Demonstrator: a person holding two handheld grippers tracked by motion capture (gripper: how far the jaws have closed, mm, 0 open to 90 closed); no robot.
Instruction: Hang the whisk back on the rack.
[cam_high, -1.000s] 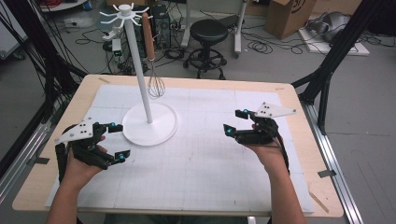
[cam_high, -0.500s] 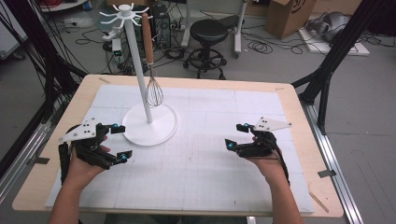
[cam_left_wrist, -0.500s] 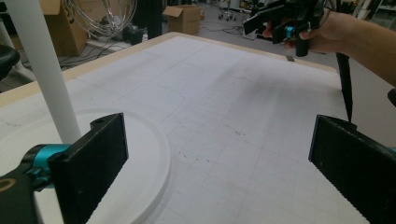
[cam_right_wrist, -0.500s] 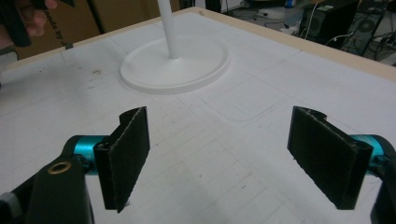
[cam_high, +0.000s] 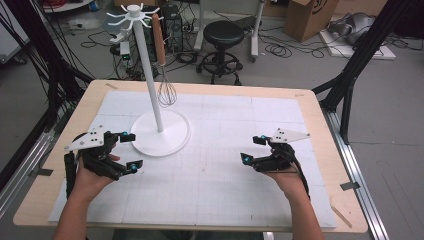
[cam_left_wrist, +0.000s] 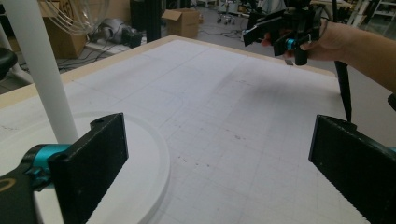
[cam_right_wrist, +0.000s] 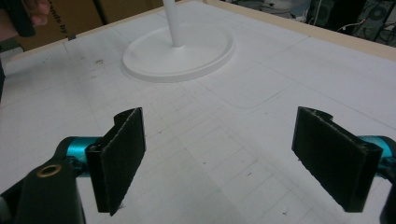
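Observation:
A white hook stand rises from a round base on the white mat's left half. A whisk with a wooden handle hangs from one of its top hooks. My left gripper is open, low over the mat just left of the base, with nothing between its jaws. My right gripper is open and empty over the right half of the mat, pointing toward the stand. The left gripper view has the pole close by and the right gripper across the mat. The base lies ahead in the right gripper view.
A white gridded mat covers most of the wooden table. Behind the table stand a black stool, cables and cardboard boxes on the floor. Black frame legs stand at the right.
My right gripper has drawn back toward the near edge and lowered. The whisk swung slightly on its hook. My left gripper barely shifted.

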